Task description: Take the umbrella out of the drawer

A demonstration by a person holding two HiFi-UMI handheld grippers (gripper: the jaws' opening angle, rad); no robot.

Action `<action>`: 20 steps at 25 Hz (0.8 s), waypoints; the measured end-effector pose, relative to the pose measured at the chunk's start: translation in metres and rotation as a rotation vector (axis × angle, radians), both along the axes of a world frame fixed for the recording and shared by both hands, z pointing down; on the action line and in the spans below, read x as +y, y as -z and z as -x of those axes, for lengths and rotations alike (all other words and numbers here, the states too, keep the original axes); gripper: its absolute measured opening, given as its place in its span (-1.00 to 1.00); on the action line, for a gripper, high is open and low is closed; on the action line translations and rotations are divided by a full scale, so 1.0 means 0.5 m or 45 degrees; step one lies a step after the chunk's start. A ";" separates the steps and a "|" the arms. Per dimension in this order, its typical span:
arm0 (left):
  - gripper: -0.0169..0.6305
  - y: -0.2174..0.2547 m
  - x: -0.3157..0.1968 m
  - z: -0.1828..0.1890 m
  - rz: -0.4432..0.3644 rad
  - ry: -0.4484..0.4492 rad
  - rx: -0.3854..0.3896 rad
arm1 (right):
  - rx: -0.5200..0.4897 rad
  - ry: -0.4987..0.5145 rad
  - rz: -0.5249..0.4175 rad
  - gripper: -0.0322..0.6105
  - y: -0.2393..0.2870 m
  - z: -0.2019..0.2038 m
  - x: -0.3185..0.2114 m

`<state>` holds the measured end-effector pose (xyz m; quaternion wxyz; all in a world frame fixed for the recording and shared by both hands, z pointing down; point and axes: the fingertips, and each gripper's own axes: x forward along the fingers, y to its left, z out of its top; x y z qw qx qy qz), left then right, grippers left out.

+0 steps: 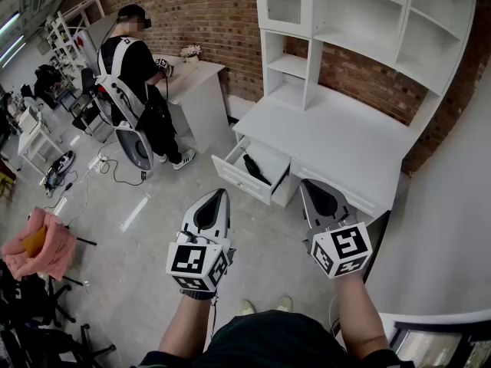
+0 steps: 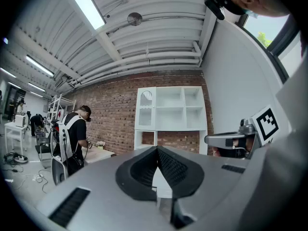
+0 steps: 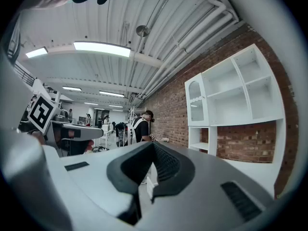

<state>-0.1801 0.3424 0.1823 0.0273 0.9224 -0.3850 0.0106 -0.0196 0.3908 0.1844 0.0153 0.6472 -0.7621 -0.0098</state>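
A folded black umbrella (image 1: pixel 255 169) lies inside the open white drawer (image 1: pixel 239 176) of the white desk (image 1: pixel 337 133). My left gripper (image 1: pixel 219 196) is held level in front of the drawer, short of it, jaws shut with nothing between them. My right gripper (image 1: pixel 306 184) hovers beside it, near the desk's front edge, also shut and empty. In the left gripper view the closed tips of the left gripper (image 2: pixel 157 148) point toward the white hutch (image 2: pixel 171 112). In the right gripper view the right gripper (image 3: pixel 153 144) shows closed jaws; the umbrella is hidden in both gripper views.
A person (image 1: pixel 142 90) in black with a white harness stands at a small white table (image 1: pixel 201 89) to the left. A pink cloth (image 1: pixel 40 245) hangs at the far left. Cables and gear lie on the glossy floor (image 1: pixel 146 213). A brick wall (image 1: pixel 207 14) backs the desk.
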 end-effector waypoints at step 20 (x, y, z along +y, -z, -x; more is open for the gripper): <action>-0.93 0.014 0.053 -0.094 -0.028 0.026 -0.023 | -0.097 0.021 -0.043 -0.89 0.012 -0.110 0.063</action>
